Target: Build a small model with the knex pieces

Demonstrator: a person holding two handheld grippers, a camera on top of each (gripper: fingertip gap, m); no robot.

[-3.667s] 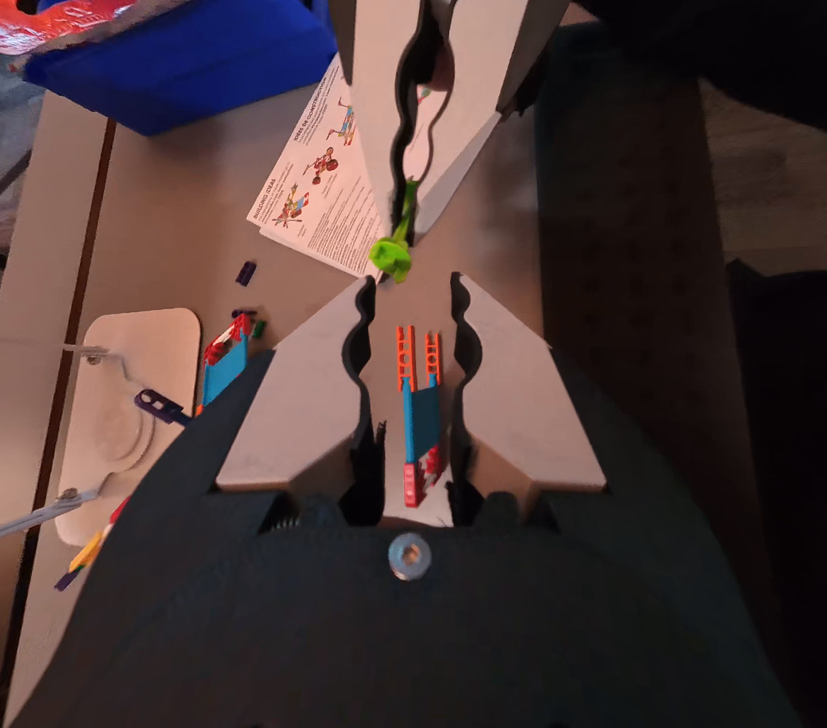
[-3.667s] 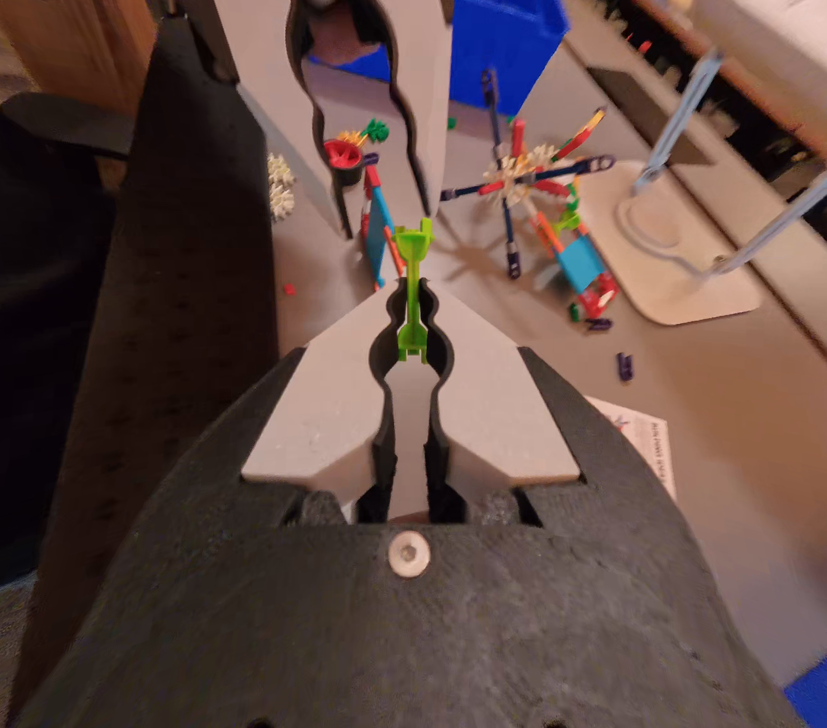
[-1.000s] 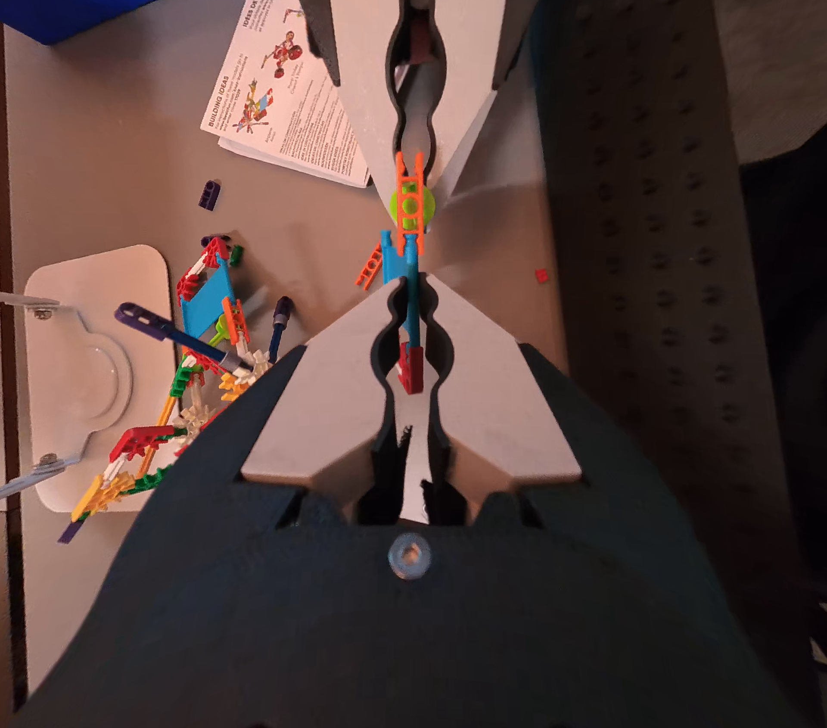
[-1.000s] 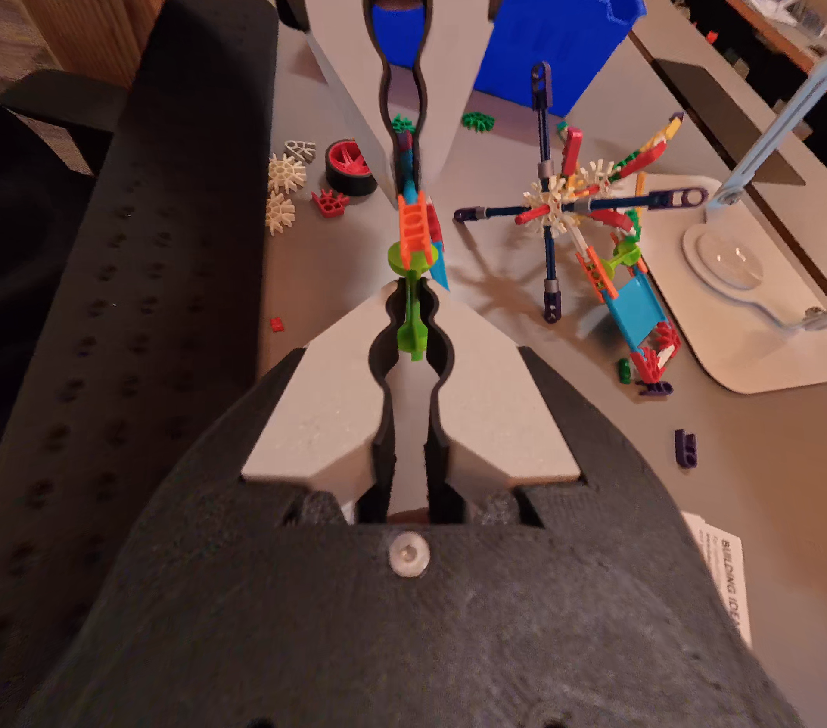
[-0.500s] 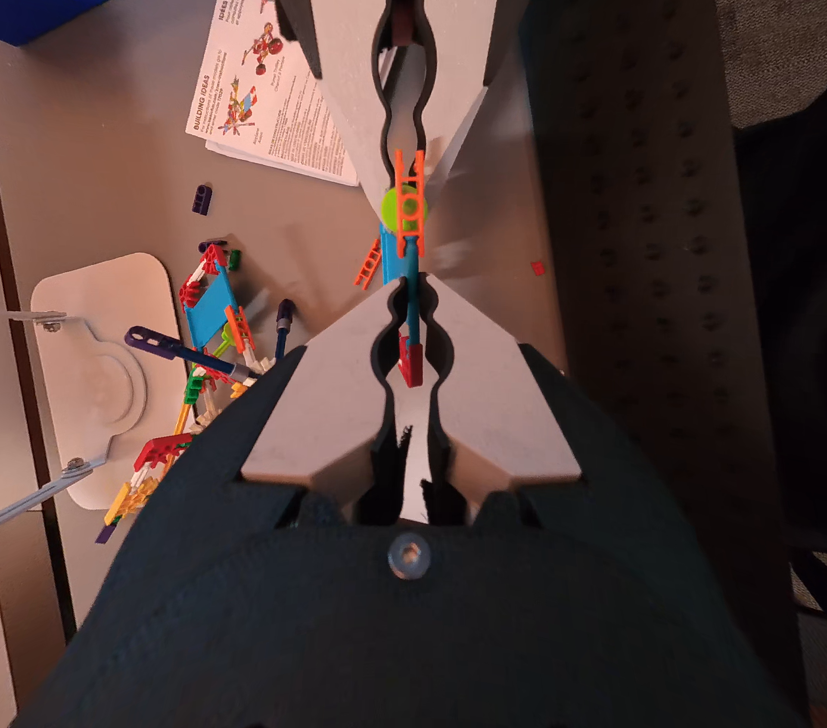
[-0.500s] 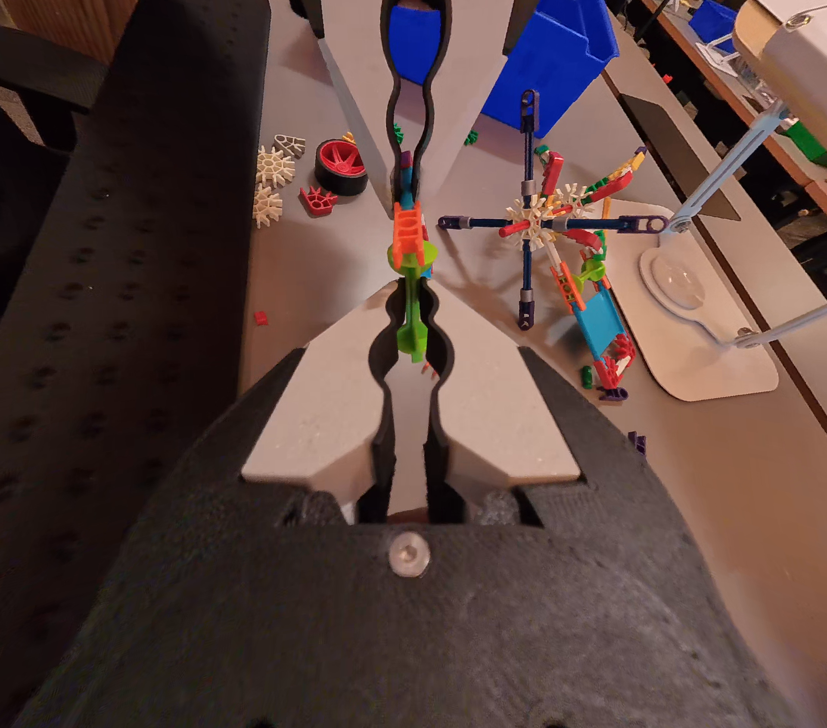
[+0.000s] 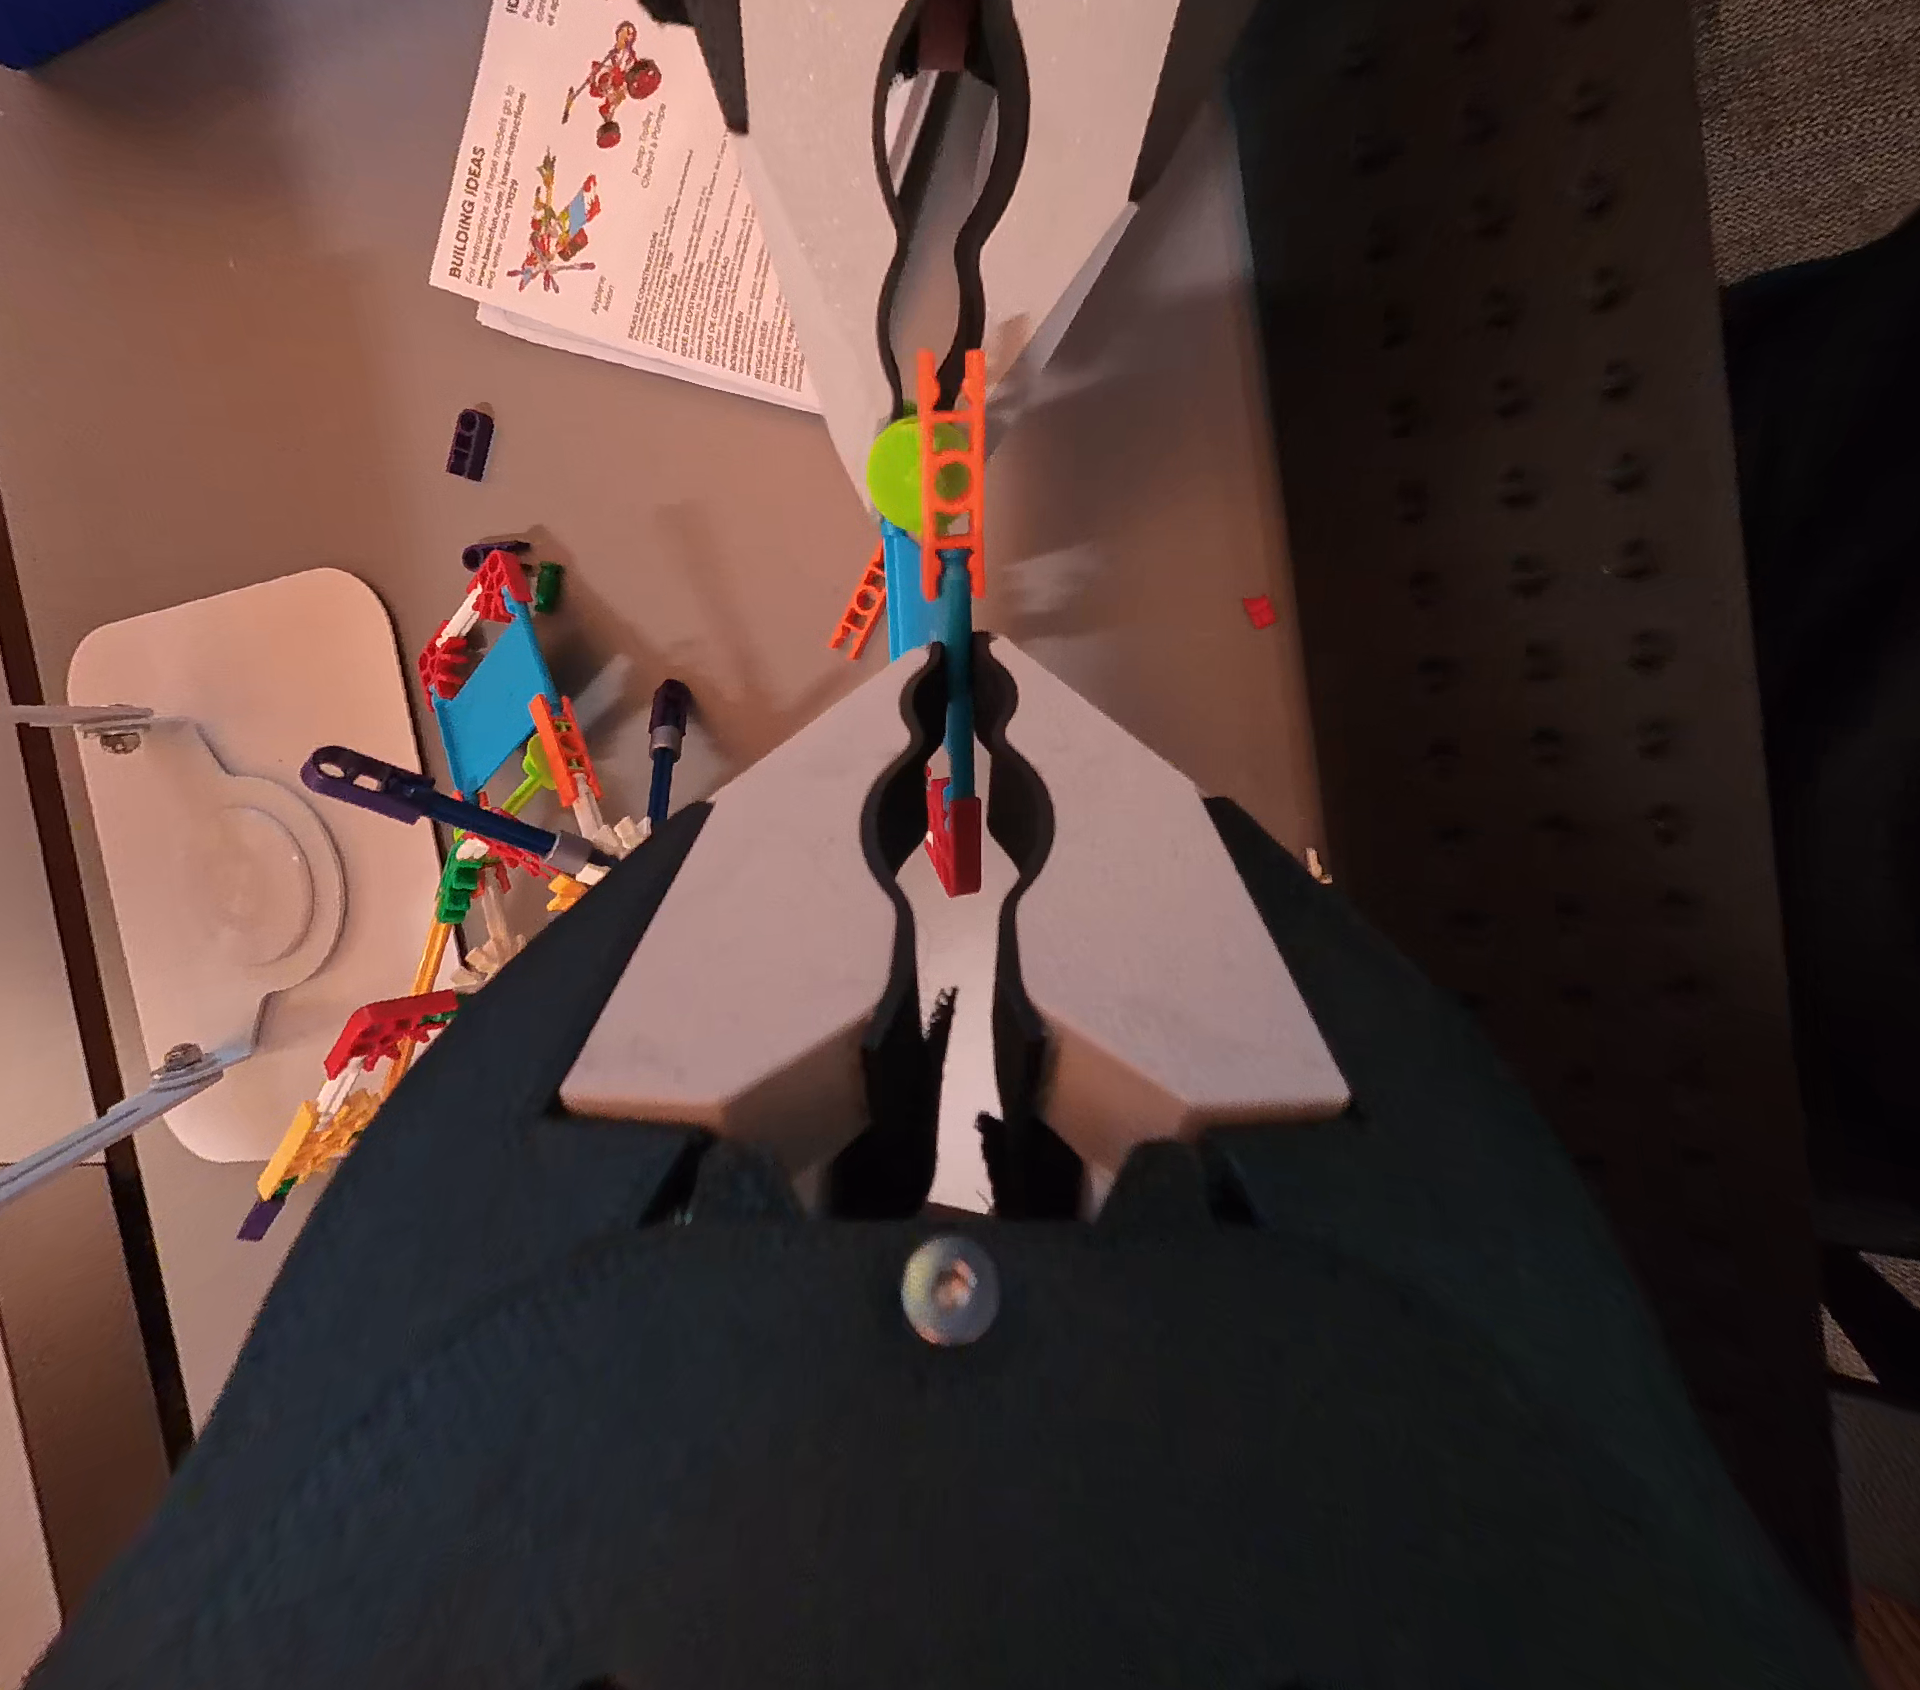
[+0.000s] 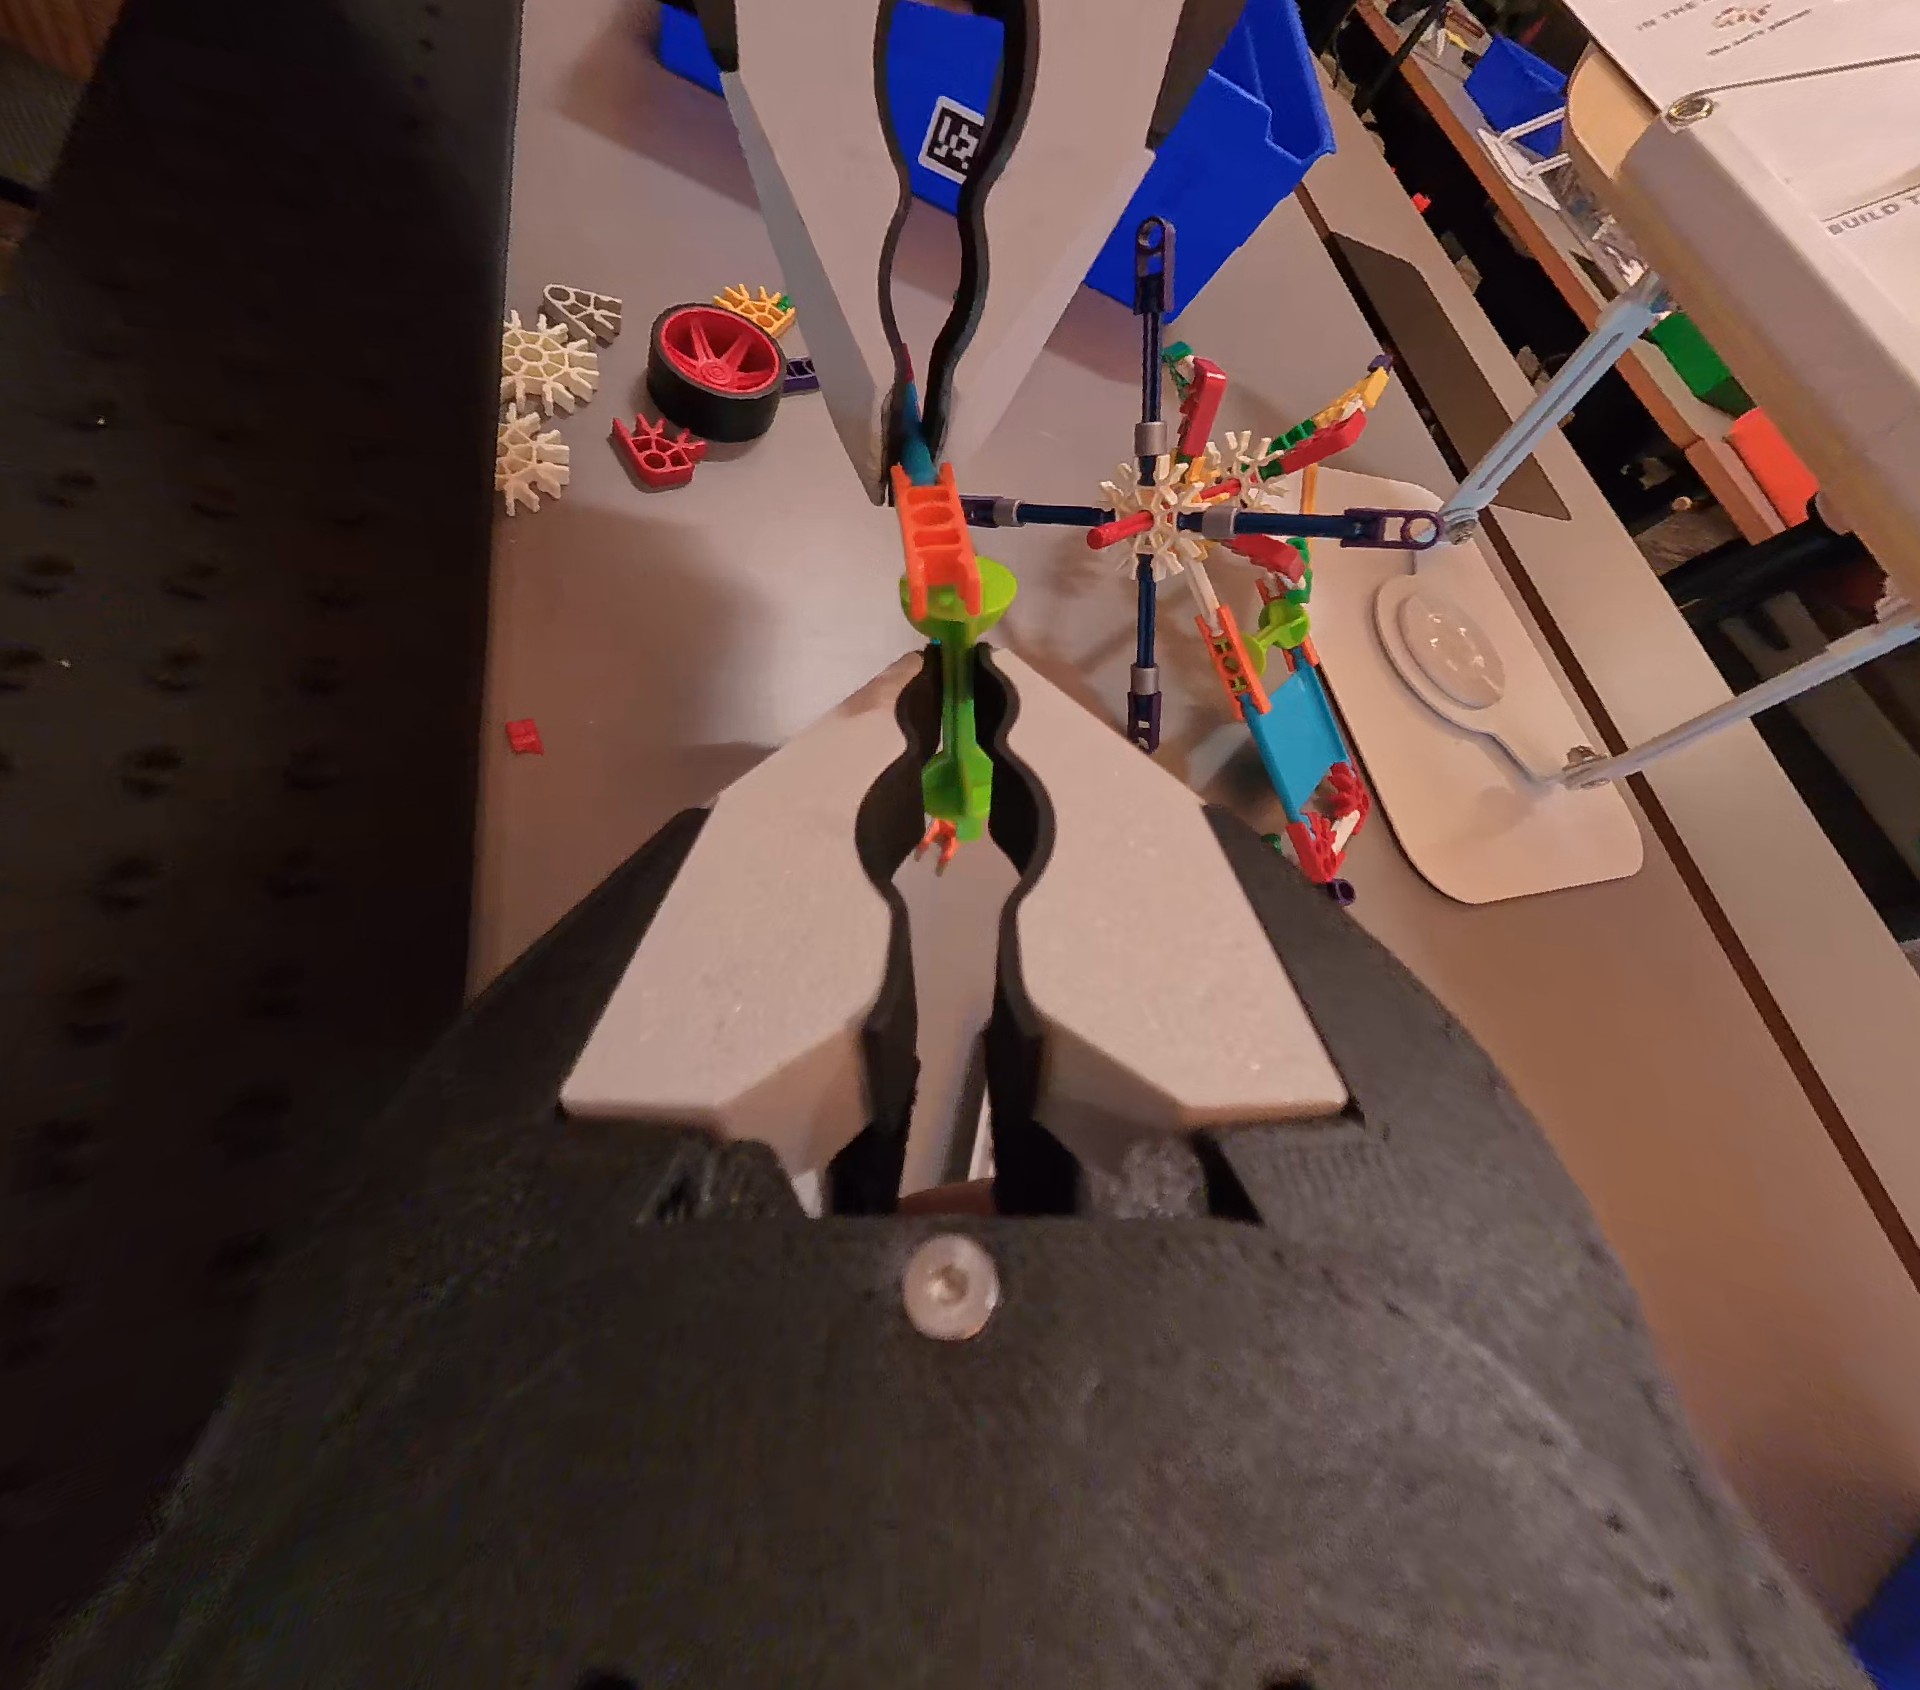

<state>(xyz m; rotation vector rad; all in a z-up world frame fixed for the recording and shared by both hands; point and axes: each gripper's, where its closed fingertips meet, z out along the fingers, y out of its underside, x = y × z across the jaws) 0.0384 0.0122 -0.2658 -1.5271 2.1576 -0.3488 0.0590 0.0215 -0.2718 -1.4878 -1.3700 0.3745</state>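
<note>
Grey worktop (image 8: pixel 665 601) carries a scatter of toy construction parts under two claws that meet tip to tip. In the left wrist view the left claw (image 7: pixel 958 664) is clamped on a small blue panel piece (image 7: pixel 920 601) with orange ladder-like connectors and a red end. Facing it, the right claw (image 8: pixel 954 666) is clamped on a lime-green rod (image 8: pixel 961 747) whose flared disc presses against the orange connector (image 8: pixel 935 544); whether the two are joined cannot be told. To one side lies a spoked model (image 8: pixel 1164 513) of dark blue rods round a white snowflake hub, partly hidden behind the left claw in its own view. A red wheel with a black tyre (image 8: pixel 717 373), cream snowflake connectors (image 8: pixel 545 367) and a red connector (image 8: pixel 657 447) sit near a black perforated chair back (image 8: pixel 260 393). An instruction leaflet (image 7: pixel 623 186) is half covered by the right claw. A blue bin (image 8: pixel 1216 154) stands behind; its contents are out of sight. A white lamp base (image 8: pixel 1486 705) sits beside the model.
</note>
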